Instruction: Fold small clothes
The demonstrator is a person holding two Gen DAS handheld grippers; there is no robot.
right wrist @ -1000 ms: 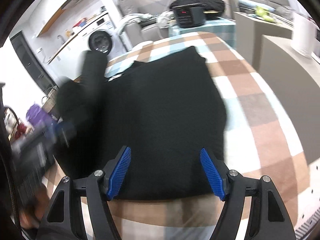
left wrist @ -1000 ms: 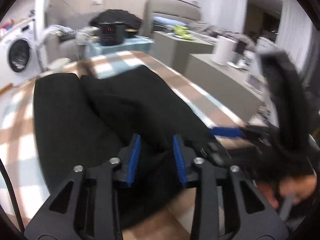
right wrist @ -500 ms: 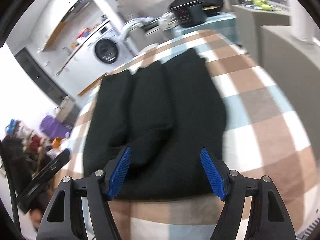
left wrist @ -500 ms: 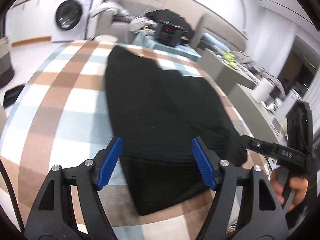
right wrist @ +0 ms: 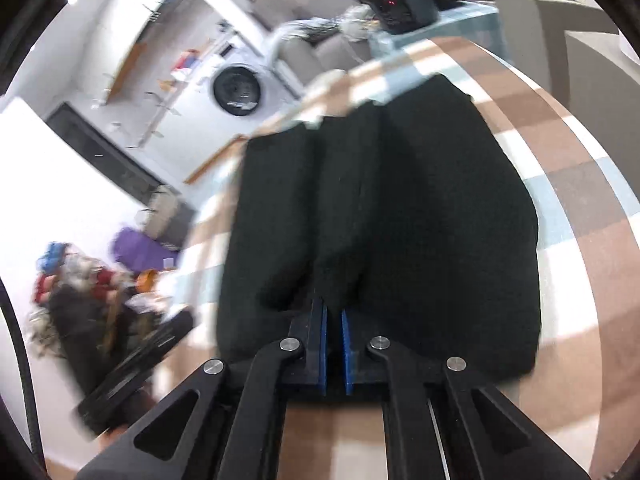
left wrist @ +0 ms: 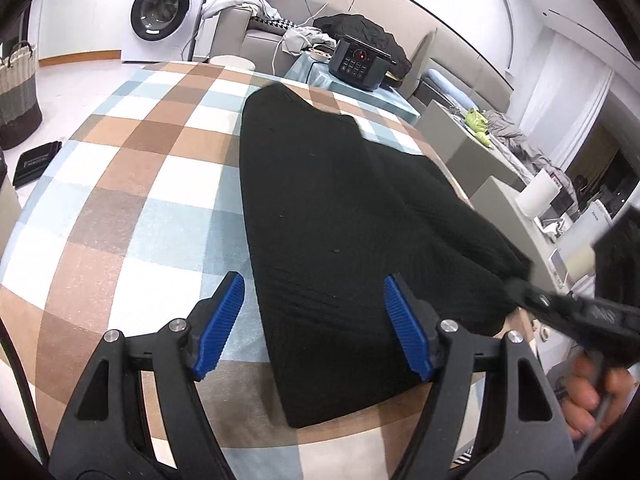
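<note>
A black garment (left wrist: 340,208) lies folded lengthwise on the checked tablecloth (left wrist: 140,200). My left gripper (left wrist: 316,300) stands open over its near left corner, and the blue pads (left wrist: 224,320) touch nothing. My right gripper (right wrist: 334,312) is shut on the near hem of the garment (right wrist: 440,220), where a fold of fabric bunches between the pads. In the left wrist view the right gripper (left wrist: 520,292) meets the cloth's right edge, held by a hand (left wrist: 592,392). The left gripper (right wrist: 132,368) shows as a blur at the right view's lower left.
A black appliance (left wrist: 360,64) sits on a side table beyond the far edge. Grey cabinets (left wrist: 480,152) with a paper roll (left wrist: 536,196) stand to the right. A washing machine (left wrist: 160,12) and a woven basket (left wrist: 16,100) are to the left.
My left gripper opened and swung from the garment's middle to its left corner, then held still. My right gripper's jaws shut on the near hem and its view tilted.
</note>
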